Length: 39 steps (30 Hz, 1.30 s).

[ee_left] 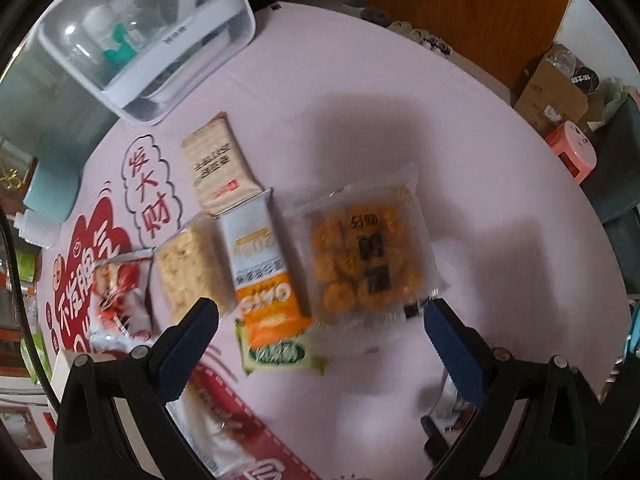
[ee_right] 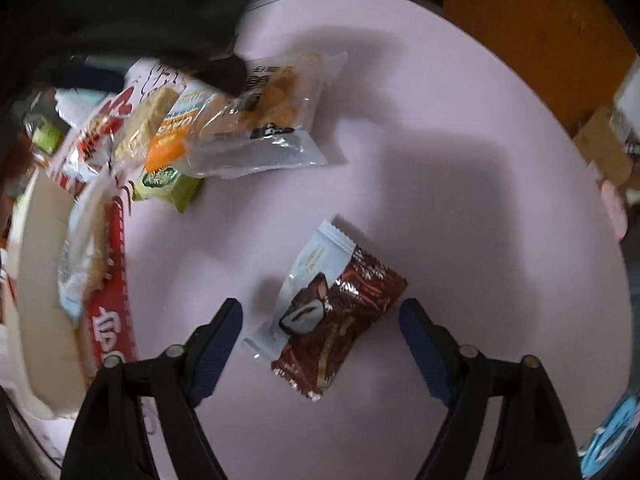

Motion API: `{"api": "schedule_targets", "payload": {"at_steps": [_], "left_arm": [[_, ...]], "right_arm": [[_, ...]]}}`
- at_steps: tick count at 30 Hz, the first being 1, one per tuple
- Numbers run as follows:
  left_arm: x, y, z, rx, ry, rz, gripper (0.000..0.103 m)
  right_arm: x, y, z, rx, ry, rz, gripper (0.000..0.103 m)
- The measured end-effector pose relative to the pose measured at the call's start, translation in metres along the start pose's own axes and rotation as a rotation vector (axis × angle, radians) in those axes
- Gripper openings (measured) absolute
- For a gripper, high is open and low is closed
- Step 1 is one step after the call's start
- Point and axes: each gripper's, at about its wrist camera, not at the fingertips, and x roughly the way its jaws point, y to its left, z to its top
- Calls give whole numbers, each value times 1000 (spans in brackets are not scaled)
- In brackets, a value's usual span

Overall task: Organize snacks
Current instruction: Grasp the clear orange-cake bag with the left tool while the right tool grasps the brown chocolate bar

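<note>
While most of the packets already lie gathered in a row, the brown chocolate packet (ee_right: 332, 308) lies alone, well apart from the clear packet of orange biscuits (ee_right: 264, 112) that ends that row. Fetching this stray looks to be the step in hand. The right claw (ee_right: 320, 316) hangs over it spread wide, a finger to each side, touching nothing. Next it must come down, pinch the crinkly wrapper across its width, and carry it beside the biscuits. The left claw (ee_left: 320, 316) is also wide and empty, near the biscuit packet (ee_left: 366, 256) and the orange oat bar (ee_left: 266, 268) beside it. Everything rests on a pale pink tabletop (ee_left: 480, 160) with red printed lettering; beyond the biscuits stand a clear storage box (ee_left: 148, 36), a wooden cabinet (ee_left: 464, 8) and cardboard cartons (ee_left: 552, 96).
</note>
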Motion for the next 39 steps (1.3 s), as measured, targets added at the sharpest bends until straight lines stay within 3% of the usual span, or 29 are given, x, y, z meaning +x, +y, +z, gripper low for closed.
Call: {"api": "schedule_targets", "payload": {"at_steps": [2, 7, 15, 21, 26, 30, 33, 39], "left_arm": [[9, -5, 8, 0, 19, -16, 102], [29, -19, 22, 16, 64, -27, 102], [52, -34, 34, 12, 126, -50, 100], [59, -52, 34, 61, 124, 28, 90], [67, -57, 30, 112, 133, 109, 90], [74, -36, 26, 14, 167, 18, 92], [76, -23, 22, -62, 186, -72, 81], [71, -19, 9, -85, 204, -58, 76]], "right_arm": [[0, 4, -3, -50, -21, -45, 58], [-2, -2, -9, -90, -32, -26, 49], [-6, -16, -19, -100, -19, 2, 47], [4, -13, -6, -94, -7, 19, 47], [10, -14, 3, -85, 8, 37, 47], [8, -18, 0, -95, 5, 35, 47], [8, -16, -2, -103, 7, 34, 47], [1, -12, -1, -123, -4, 38, 46]]}}
